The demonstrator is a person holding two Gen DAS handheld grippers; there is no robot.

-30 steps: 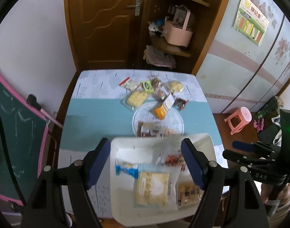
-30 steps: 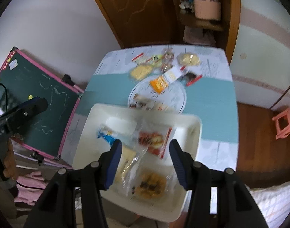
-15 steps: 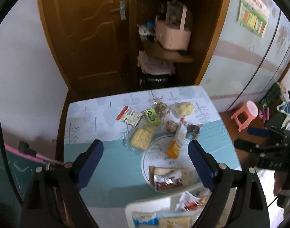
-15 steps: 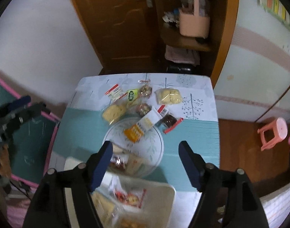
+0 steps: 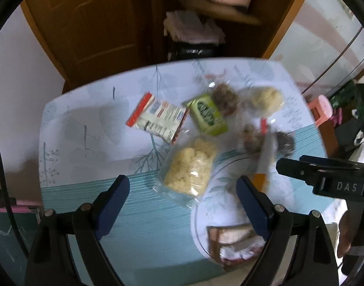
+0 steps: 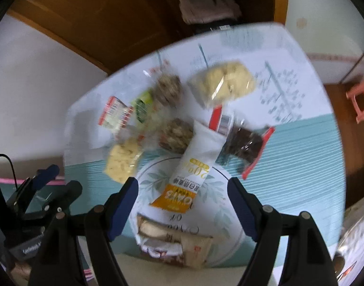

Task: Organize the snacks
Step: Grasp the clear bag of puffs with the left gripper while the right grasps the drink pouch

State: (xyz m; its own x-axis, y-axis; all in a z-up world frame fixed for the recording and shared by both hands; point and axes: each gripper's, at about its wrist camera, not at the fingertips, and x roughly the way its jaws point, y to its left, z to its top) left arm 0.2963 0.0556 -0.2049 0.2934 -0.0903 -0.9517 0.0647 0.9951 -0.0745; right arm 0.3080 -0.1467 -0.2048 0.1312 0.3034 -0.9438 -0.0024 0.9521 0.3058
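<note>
While both tools hang over the table (image 5: 91,143), the left gripper (image 5: 182,199) and right gripper (image 6: 183,201) carry nothing, jaws wide. Loose snacks lie clustered mid-table: clear bag of pale puffs (image 5: 190,166) at the left gripper's 12 o'clock, orange-and-white oat bar (image 6: 194,174) at the right's. Judged step: selecting the next packet; the next move calls for descending and straddling one.
</note>
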